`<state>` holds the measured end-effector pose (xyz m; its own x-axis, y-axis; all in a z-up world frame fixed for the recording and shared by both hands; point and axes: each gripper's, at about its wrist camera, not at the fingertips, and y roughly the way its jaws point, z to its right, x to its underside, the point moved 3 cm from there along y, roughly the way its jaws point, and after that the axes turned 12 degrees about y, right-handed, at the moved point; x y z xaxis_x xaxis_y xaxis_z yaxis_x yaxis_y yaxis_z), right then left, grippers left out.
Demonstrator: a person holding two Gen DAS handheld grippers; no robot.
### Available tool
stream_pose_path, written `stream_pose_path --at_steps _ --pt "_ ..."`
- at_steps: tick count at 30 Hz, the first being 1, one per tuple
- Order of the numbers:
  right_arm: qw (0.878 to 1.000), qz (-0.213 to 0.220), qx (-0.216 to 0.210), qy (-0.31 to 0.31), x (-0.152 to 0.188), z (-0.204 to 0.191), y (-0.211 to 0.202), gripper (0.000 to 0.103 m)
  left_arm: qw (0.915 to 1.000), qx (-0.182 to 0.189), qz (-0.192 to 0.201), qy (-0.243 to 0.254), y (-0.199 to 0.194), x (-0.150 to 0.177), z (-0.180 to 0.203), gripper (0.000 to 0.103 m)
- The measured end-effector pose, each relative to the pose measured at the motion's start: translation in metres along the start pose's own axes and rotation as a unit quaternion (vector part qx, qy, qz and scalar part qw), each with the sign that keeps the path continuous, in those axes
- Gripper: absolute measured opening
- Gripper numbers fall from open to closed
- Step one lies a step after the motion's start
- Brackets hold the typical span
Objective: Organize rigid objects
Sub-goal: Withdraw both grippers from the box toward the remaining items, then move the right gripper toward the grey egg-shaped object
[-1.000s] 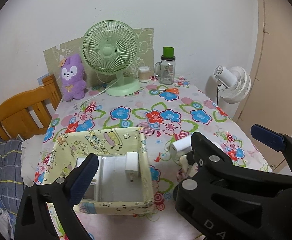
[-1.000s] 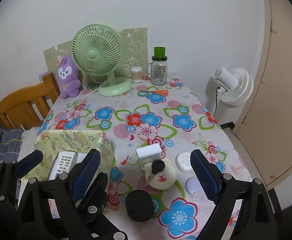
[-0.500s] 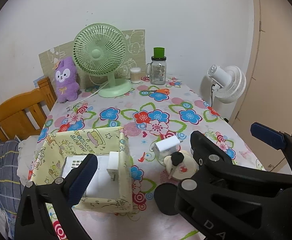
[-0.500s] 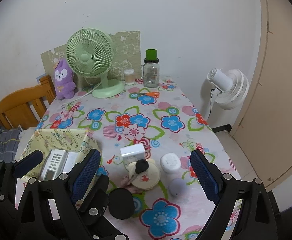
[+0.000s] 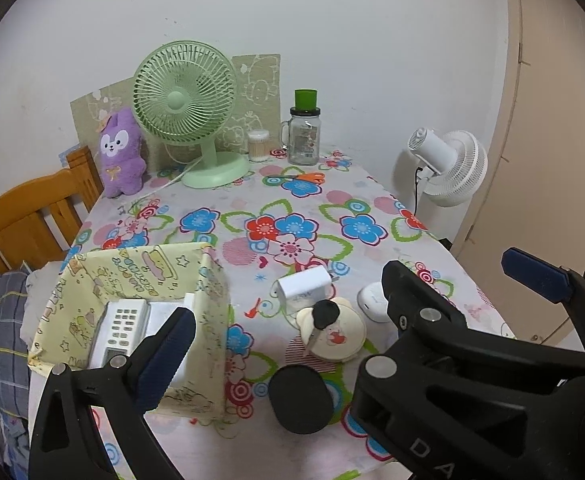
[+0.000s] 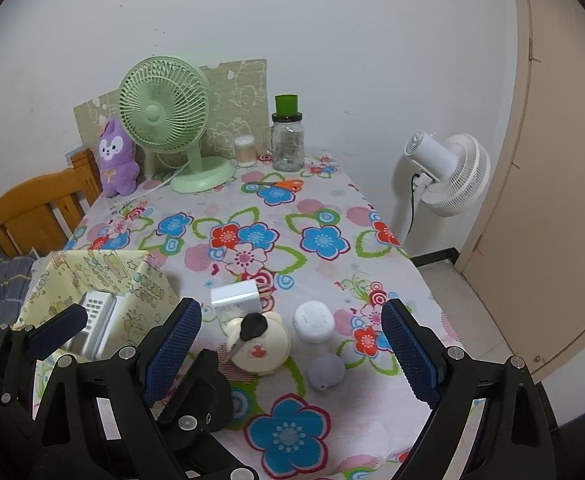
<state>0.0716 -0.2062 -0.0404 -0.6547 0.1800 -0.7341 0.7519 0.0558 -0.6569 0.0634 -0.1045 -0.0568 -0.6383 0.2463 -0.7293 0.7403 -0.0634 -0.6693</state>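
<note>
A yellow patterned fabric box [image 5: 140, 268] [image 6: 92, 268] stands at the table's front left and holds a white remote [image 5: 120, 332] [image 6: 96, 308]. Right of it lie a white charger block [image 5: 304, 288] [image 6: 234, 298], a cream round case with a black key on it [image 5: 332, 334] [image 6: 258, 344], a white earbud case [image 6: 314, 320], a grey pebble-shaped object [image 6: 326, 372] and a black round lid [image 5: 300, 398]. My left gripper [image 5: 348, 312] is open and empty above the table's front. My right gripper [image 6: 288, 348] is open and empty above the small objects.
At the table's back stand a green desk fan [image 5: 190, 108], a purple plush toy [image 5: 120, 152], a glass jar with a green lid [image 5: 303, 132], a cotton swab tub [image 5: 258, 146] and orange scissors [image 5: 300, 177]. A wooden chair [image 5: 24, 216] stands left, a white floor fan [image 5: 448, 168] right.
Both grippers have pulled back and risen from the box, so more of the table shows. The remote in the box and the small objects lie where they were.
</note>
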Motion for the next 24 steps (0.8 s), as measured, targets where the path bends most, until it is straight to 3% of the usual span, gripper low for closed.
stream_pose_path --at_steps 24 --pt "1.000 0.000 0.003 0.005 0.017 0.045 0.023 0.093 0.9999 0.006 -0.009 0.000 0.026 0.015 0.043 0.103"
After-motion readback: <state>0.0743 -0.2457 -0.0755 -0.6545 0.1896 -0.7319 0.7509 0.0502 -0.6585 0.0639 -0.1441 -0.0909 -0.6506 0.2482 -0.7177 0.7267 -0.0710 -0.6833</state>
